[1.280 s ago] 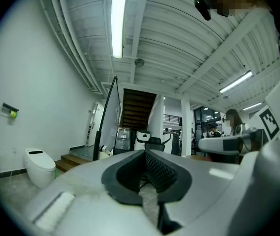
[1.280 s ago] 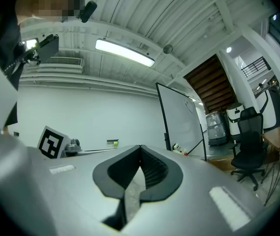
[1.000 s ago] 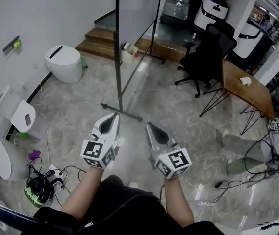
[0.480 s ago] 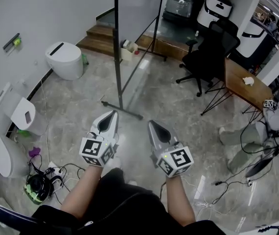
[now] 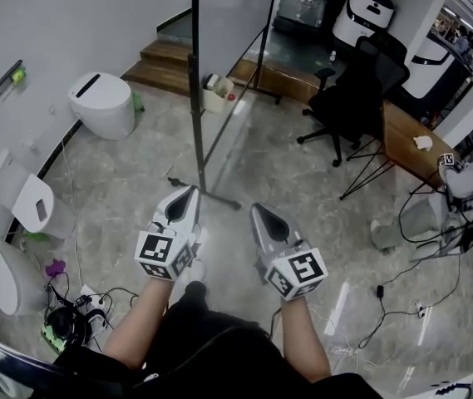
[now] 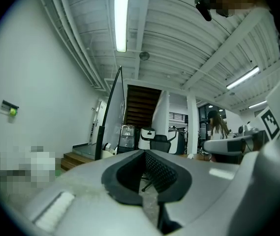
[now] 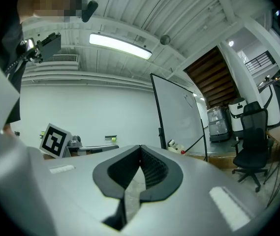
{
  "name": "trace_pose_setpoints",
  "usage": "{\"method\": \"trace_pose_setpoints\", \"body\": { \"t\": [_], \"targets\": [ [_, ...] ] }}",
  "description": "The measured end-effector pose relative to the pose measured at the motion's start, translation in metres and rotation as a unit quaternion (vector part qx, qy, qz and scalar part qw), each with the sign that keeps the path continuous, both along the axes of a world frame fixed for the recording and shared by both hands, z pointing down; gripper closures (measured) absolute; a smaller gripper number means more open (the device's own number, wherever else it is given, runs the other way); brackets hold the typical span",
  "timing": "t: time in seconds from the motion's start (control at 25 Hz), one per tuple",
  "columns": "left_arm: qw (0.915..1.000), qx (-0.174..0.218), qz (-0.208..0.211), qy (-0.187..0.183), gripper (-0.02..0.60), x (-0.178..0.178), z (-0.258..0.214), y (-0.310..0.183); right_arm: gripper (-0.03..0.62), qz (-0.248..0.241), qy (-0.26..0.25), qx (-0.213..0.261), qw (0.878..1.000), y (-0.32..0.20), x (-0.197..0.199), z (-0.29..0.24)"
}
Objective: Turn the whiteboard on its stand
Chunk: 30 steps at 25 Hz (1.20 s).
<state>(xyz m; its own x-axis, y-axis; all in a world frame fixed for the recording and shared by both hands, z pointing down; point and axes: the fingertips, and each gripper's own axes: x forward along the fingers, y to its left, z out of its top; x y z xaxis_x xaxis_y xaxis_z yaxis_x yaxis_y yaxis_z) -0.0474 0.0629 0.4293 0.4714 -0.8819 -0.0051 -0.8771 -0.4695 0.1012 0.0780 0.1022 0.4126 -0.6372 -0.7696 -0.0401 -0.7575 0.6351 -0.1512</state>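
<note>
The whiteboard (image 5: 234, 11) stands on a dark metal stand, seen nearly edge-on from above; its near post (image 5: 195, 98) runs down to a foot bar (image 5: 211, 193) on the stone floor. My left gripper (image 5: 189, 193) is shut and empty, its tip close to that foot bar in the head view. My right gripper (image 5: 260, 212) is beside it, also shut and empty, right of the post. In the left gripper view the whiteboard (image 6: 111, 113) rises ahead left of the gripper (image 6: 144, 152). In the right gripper view the whiteboard (image 7: 179, 117) stands ahead right of the gripper (image 7: 140, 147).
White toilets (image 5: 101, 105) line the left wall. A small box (image 5: 217, 92) sits by the stand's far leg near wooden steps (image 5: 168, 63). A black office chair (image 5: 351, 96) and a wooden table (image 5: 406, 138) are at right. Cables (image 5: 390, 293) trail on the floor.
Both grippers have come forward together toward the whiteboard stand; its foot bar now lies right by the left gripper's tip. The jaws stayed shut.
</note>
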Motion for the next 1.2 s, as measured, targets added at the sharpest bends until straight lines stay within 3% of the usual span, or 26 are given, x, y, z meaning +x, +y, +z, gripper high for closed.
{"method": "trace_pose_setpoints", "body": {
  "t": [0.76,1.2],
  "targets": [
    [0.9987,-0.002,0.05,-0.012,0.58,-0.054,-0.001,-0.167,0.585,0.037,-0.011,0.008,0.999,-0.15,-0.067,-0.018],
    [0.9981,-0.005,0.059,-0.015,0.58,-0.094,0.01,-0.227,0.586,0.046,-0.004,0.006,0.999,-0.201,-0.104,-0.012]
  ]
}}
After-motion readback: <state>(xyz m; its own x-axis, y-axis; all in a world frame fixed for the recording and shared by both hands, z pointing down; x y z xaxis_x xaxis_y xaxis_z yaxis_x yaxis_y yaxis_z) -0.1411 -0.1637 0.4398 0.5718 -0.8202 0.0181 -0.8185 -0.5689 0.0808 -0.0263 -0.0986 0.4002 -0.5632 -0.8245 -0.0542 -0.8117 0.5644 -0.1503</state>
